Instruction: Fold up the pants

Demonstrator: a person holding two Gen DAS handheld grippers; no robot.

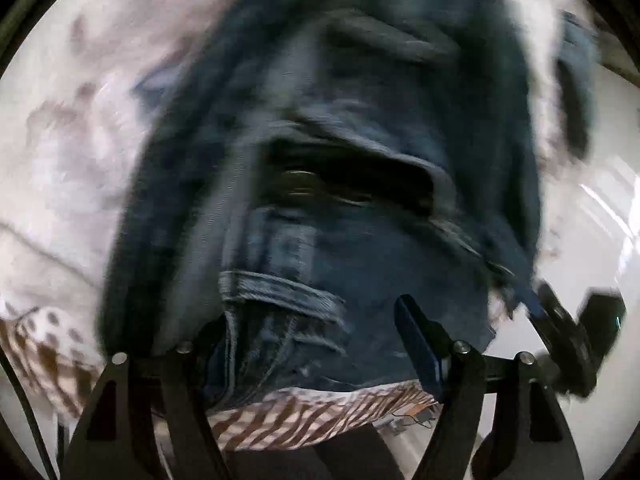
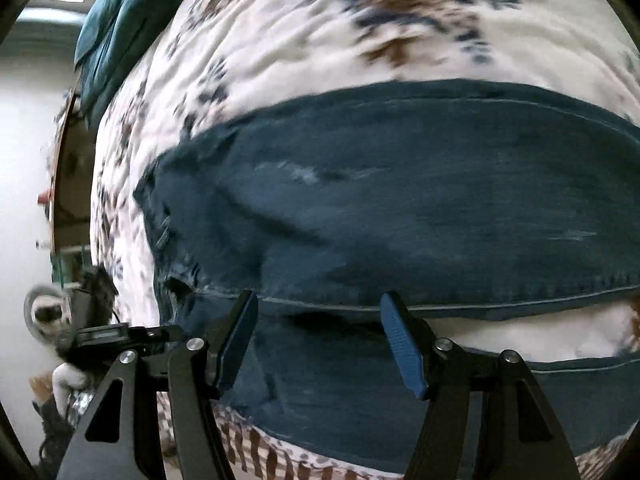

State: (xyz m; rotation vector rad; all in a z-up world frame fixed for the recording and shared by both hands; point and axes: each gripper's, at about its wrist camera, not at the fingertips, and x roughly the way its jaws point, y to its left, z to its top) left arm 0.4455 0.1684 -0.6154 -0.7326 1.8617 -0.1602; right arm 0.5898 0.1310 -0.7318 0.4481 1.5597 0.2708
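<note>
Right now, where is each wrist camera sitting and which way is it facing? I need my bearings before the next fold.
Left wrist: sits on the left gripper, looking steeply down onto the waist end of the jeans; its open fingers show, and the right gripper at the right edge.
Right wrist: sits on the right gripper, facing down across a jeans leg on the floral bedspread; its open fingers show.
Shared: both see the jeans lying on the bedspread.

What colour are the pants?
Dark blue denim pants, clearest in the right wrist view.
</note>
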